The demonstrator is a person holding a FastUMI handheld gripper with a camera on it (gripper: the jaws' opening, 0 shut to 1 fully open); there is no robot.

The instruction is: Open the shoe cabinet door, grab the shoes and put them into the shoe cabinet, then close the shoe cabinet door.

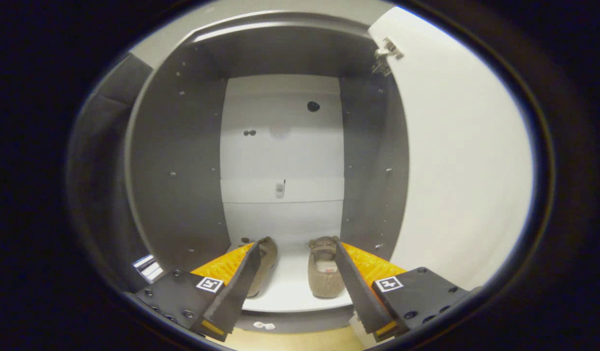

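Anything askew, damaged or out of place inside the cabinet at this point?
Nothing stands out. Both shoes sit upright, side by side, on the shoe cabinet floor, toes inward. The door stands wide open, its hinge intact. The gripper is open and holds nothing, its fingers just short of the shoes.

Shoes (324, 270) inside shoe cabinet (183, 161)

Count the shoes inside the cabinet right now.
2. One shoe sits on the cabinet floor partly behind the open gripper's left finger; the other shoe is beside its right finger.
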